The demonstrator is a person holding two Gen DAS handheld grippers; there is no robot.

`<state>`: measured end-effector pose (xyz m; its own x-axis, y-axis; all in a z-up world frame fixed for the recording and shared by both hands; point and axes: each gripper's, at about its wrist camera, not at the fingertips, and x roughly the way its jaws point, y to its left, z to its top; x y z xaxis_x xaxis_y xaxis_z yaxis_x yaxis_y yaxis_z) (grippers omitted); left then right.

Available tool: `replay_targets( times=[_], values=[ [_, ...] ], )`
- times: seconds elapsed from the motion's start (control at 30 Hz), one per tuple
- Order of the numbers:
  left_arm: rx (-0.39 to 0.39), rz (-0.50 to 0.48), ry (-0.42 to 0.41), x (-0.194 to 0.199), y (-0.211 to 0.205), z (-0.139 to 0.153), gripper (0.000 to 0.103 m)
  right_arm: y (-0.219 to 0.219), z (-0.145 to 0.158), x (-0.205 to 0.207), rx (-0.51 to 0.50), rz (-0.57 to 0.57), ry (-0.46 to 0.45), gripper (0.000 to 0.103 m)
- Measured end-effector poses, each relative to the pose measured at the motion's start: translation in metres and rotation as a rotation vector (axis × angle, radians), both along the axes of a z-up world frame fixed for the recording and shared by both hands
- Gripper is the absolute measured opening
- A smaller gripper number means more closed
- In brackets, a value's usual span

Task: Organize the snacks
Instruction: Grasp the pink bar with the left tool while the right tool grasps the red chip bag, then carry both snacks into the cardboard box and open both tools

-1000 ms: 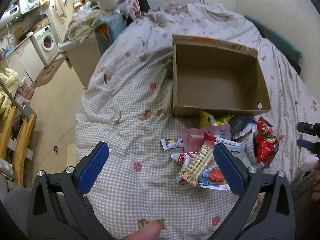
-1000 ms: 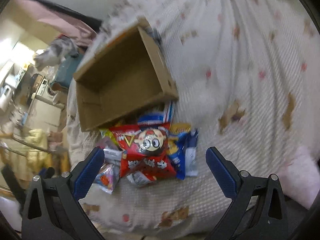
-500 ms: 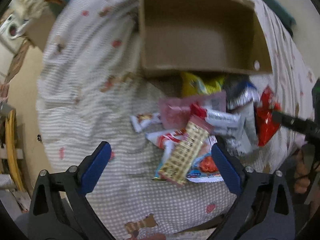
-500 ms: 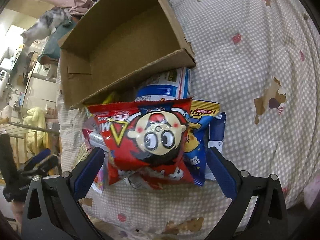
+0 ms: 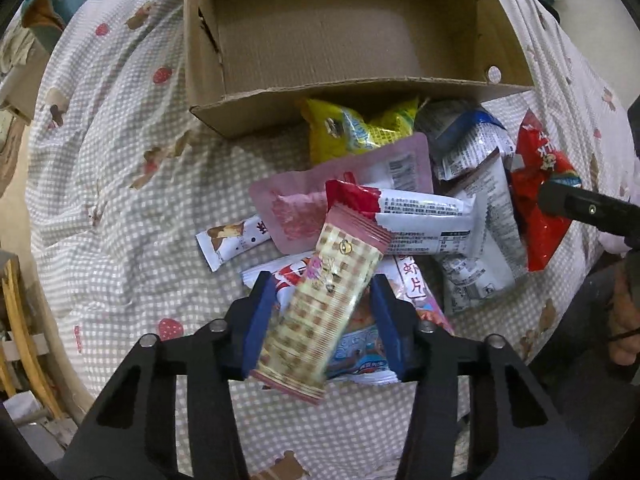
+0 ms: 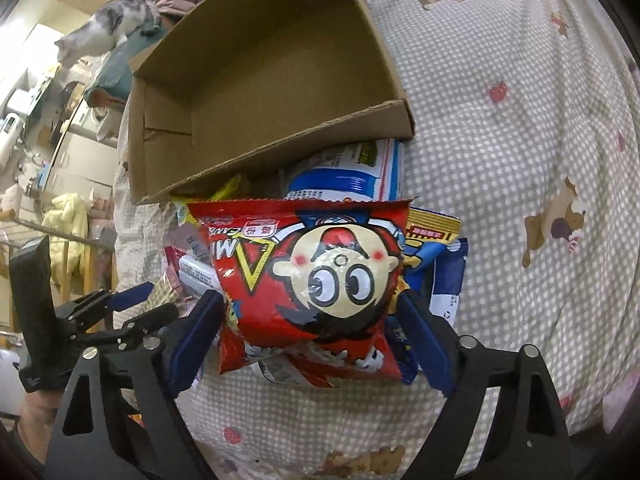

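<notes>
- closing left hand-held gripper (image 5: 322, 320) around checkered wafer pack (image 5: 320, 312), pack between the blue pads, contact unclear so not a firm grip
- closing right hand-held gripper (image 6: 310, 332) around red cartoon-face chip bag (image 6: 308, 280), bag between the pads, right pad looks touching, left side unclear
- snack pile (image 5: 400, 208) lying on bed's checkered blanket (image 5: 120, 200), just in front of cardboard box (image 5: 208, 80)
- box open on top, nothing seen inside
- cat (image 6: 100, 36) in background, right wrist view
</notes>
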<state>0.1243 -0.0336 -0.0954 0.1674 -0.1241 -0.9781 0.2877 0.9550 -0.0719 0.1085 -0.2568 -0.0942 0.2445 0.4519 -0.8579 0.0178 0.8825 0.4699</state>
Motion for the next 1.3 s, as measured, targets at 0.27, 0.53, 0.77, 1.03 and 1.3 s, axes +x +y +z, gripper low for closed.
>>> replay_targets(
  times=[0.27,0.53,0.77,1.03,1.3],
  values=[
    [-0.022,-0.003,-0.04,-0.016,0.001,0.008,0.023,0.011,0.007,-0.003,-0.009,0.038,-0.05,0.068],
    [-0.053,0.017,-0.107,-0.028,0.014,0.029,0.022,-0.005,0.022,-0.017,0.027,0.035,-0.118,0.054],
    [-0.072,0.1,-0.193,-0.025,0.035,0.048,0.022,-0.014,0.035,-0.027,0.066,0.026,-0.172,0.052],
    [-0.045,0.199,-0.326,-0.018,0.042,0.068,0.022,-0.028,0.06,-0.034,0.19,-0.018,-0.28,0.052],
    [-0.003,0.187,-0.414,0.003,0.03,0.09,0.022,-0.033,0.078,-0.013,0.195,-0.017,-0.363,0.052]
  ],
)
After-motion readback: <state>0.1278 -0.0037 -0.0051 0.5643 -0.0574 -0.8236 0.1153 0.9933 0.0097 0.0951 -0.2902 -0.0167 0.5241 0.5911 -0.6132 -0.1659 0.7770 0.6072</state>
